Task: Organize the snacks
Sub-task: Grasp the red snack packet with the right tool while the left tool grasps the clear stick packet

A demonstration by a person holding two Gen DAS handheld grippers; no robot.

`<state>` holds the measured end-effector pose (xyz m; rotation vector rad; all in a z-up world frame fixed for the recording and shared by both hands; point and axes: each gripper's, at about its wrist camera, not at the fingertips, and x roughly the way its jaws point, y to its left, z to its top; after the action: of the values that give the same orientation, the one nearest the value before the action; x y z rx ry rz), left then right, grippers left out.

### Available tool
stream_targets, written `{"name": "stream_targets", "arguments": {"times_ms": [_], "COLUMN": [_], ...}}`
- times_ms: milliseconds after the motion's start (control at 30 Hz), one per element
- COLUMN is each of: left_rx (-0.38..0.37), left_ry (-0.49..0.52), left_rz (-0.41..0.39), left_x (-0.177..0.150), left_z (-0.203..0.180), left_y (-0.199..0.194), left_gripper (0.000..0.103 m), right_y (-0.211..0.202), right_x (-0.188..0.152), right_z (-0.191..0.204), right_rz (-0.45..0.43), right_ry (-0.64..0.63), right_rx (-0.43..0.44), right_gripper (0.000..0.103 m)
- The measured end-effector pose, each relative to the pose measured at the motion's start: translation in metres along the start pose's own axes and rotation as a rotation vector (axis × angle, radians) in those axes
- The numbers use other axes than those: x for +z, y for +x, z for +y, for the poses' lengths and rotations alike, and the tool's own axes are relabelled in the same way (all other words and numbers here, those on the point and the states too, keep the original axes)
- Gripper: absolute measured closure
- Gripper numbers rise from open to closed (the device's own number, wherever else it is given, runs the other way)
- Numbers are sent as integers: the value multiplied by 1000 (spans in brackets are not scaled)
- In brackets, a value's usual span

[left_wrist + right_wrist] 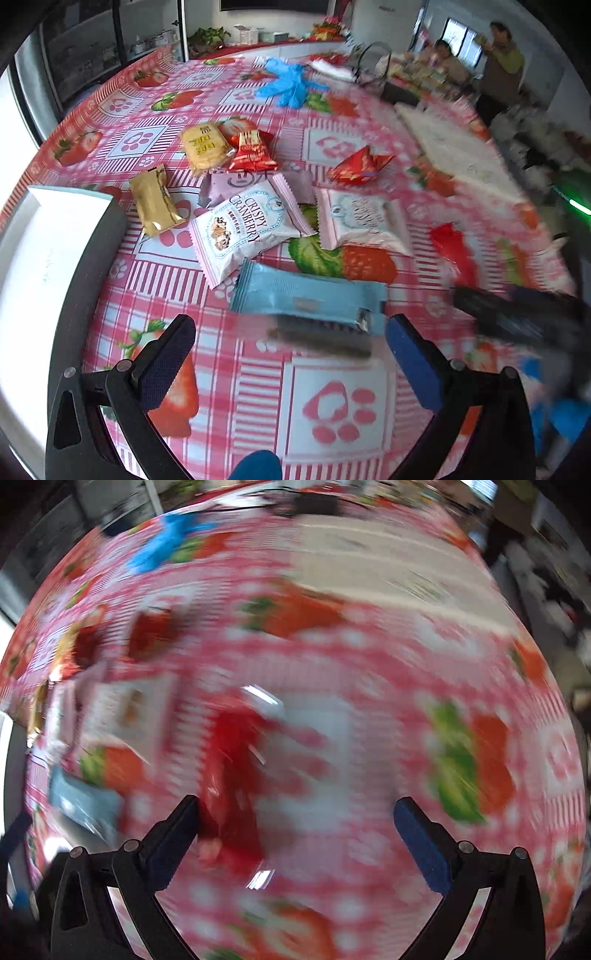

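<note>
In the left wrist view several snack packets lie on the strawberry tablecloth point(332, 402): a light blue packet point(306, 295) just beyond my open left gripper point(290, 343), two white Crispy Cranberry packets point(243, 229) point(364, 218), a gold packet point(155, 201), a yellow biscuit packet point(205, 146) and red packets point(253, 149) point(360, 164). The right wrist view is heavily blurred. My right gripper point(295, 823) is open over the cloth, with a red packet point(232, 760) beside its left finger point(173, 838). The light blue packet point(83, 805) shows at its left.
A white tray with a dark rim point(55, 258) sits at the left table edge. Blue gloves point(288, 83) and a dark basket point(391, 81) lie at the far side, beside a beige mat point(454, 147). Two people point(498, 62) stand beyond the table.
</note>
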<state>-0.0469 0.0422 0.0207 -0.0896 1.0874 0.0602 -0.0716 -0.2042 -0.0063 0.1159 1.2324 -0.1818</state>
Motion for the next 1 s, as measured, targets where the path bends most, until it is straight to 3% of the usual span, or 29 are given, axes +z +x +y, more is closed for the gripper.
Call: {"name": "stream_targets", "arguments": {"times_ms": [67,133,233,367,467,533,600,800,867,1000], "left_rx": [79,40,42,-33,-11,21,5,49,53,62], "left_ry": [20,-7,16,-21,47,89,65,-2,-11,-37], "left_rz": [24,19,20,14,-14,7,81,10,-5,55], "left_x": [-3,-12,-22,-25,-19,-16,-18,-26,-28,-23], "left_z": [1,17,33,43,29,20,18,16,16,17], "left_y": [13,15,9,-3,-7,2,16,13,12,13], "left_gripper": [0,0,0,0,0,0,0,0,0,0], "right_y": [-5,-11,-20,-21,-8,-2,-1,-20,-23,-18], "right_x": [-15,-27,-35,-18,-5,2,4,-13,-16,-4], "right_z": [-18,-28,-27,9,33,40,38,31,31,42], "right_rz": [17,24,-2,-58,-63,-62,-45,-77,-86,-113], "right_ry": [16,45,61,-109,-234,-237,-191,-208,-230,-293], "right_rx": [-3,21,92,31,-1,31,63,58,70,79], "right_gripper": [0,0,0,0,0,0,0,27,27,23]}}
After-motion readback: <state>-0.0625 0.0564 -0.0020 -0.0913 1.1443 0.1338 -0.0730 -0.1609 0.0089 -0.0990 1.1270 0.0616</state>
